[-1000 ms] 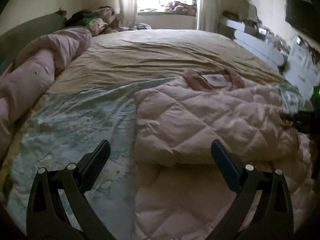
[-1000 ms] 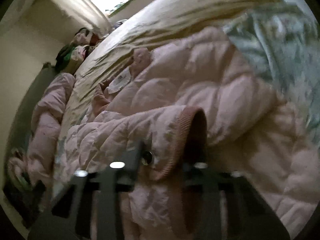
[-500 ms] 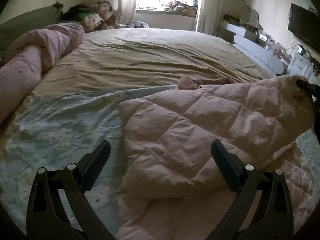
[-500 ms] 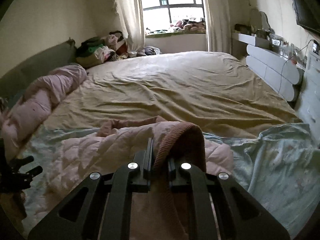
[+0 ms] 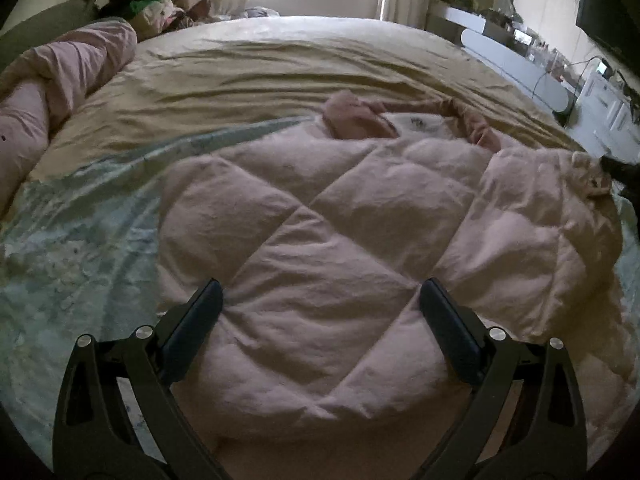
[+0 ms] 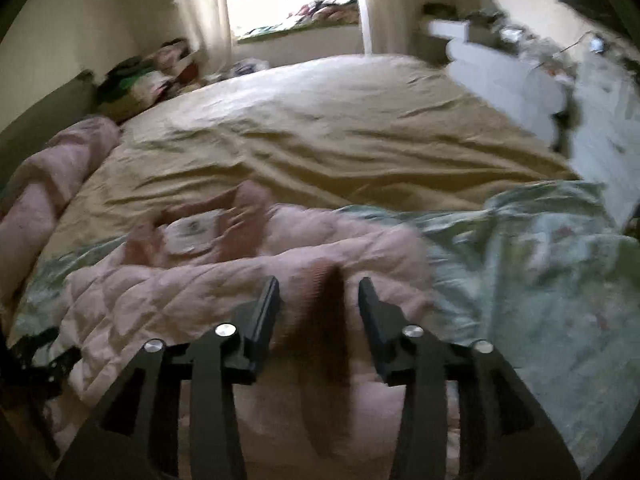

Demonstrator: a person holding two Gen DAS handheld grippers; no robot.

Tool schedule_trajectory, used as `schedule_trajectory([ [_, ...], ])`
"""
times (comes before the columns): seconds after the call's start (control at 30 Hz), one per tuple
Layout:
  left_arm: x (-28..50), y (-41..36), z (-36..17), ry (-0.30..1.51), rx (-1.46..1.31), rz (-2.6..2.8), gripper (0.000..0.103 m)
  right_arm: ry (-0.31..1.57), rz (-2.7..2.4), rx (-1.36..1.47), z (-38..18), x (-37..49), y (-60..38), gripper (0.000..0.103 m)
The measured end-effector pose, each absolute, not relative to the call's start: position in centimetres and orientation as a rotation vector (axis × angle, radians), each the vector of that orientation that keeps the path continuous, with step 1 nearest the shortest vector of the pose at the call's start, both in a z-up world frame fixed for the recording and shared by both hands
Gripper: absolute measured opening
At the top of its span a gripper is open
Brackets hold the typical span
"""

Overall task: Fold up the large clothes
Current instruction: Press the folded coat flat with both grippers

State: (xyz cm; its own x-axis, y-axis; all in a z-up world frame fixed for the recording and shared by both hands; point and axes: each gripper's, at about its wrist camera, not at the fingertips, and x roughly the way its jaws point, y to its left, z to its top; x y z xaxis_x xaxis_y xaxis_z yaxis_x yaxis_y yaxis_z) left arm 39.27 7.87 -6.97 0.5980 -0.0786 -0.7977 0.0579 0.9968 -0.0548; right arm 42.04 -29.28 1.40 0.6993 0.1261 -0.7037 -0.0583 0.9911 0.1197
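A pale pink quilted down jacket (image 5: 340, 240) lies on the bed, collar (image 5: 360, 120) at the far side, one sleeve folded across its body. My left gripper (image 5: 320, 300) is open and empty, just above the jacket's near part. My right gripper (image 6: 318, 300) is open, its fingers either side of the sleeve's ribbed pink cuff (image 6: 324, 312), which lies loose between them. The jacket (image 6: 200, 292) also shows blurred in the right wrist view. The tip of the right gripper (image 5: 618, 168) shows at the jacket's right edge.
The jacket rests on a light green patterned sheet (image 5: 80, 248) over a tan bedspread (image 5: 280, 72). A rolled pink duvet (image 5: 60, 80) lies along the left. Clothes pile (image 5: 160, 4) by the window. White furniture (image 5: 520, 64) stands at the right.
My right gripper has opened and let go of the sleeve cuff, which now lies on the jacket. The left gripper has moved forward over the jacket, still open.
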Motion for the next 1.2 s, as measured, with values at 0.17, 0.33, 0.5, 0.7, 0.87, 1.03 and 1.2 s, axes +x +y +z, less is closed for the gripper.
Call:
schedule_trajectory([
  [0.17,39.4,7.8,-8.3,0.947,-0.022,-0.081,0.093,0.742,0.197,0.044,2.6,40.0,-26.4,0.053],
  [0.33,39.4,8.0,-9.0,0.962,-0.035,-0.088,0.093,0.79,0.321,-0.085,1.8,39.6,-20.1,0.053],
  [0.5,39.5,8.2,-9.2,0.965,-0.035,-0.091,0.093,0.961,0.299,-0.192,-2.4,42.2,-16.2,0.059],
  [0.7,39.8,7.9,-9.8,0.97,-0.014,-0.088,0.093,1.082,0.268,-0.243,-7.5,43.8,-15.4,0.062],
  [0.87,40.1,7.9,-10.3,0.974,-0.024,-0.089,0.093,1.058,0.258,-0.191,-8.7,44.1,-15.8,0.063],
  [1.03,40.0,8.1,-10.3,0.966,-0.044,-0.087,0.093,1.033,0.25,-0.165,-8.5,43.9,-16.0,0.063],
  [1.2,38.8,8.6,-8.7,0.94,-0.058,-0.09,0.093,1.008,0.303,-0.079,-6.2,42.3,-17.4,0.077],
])
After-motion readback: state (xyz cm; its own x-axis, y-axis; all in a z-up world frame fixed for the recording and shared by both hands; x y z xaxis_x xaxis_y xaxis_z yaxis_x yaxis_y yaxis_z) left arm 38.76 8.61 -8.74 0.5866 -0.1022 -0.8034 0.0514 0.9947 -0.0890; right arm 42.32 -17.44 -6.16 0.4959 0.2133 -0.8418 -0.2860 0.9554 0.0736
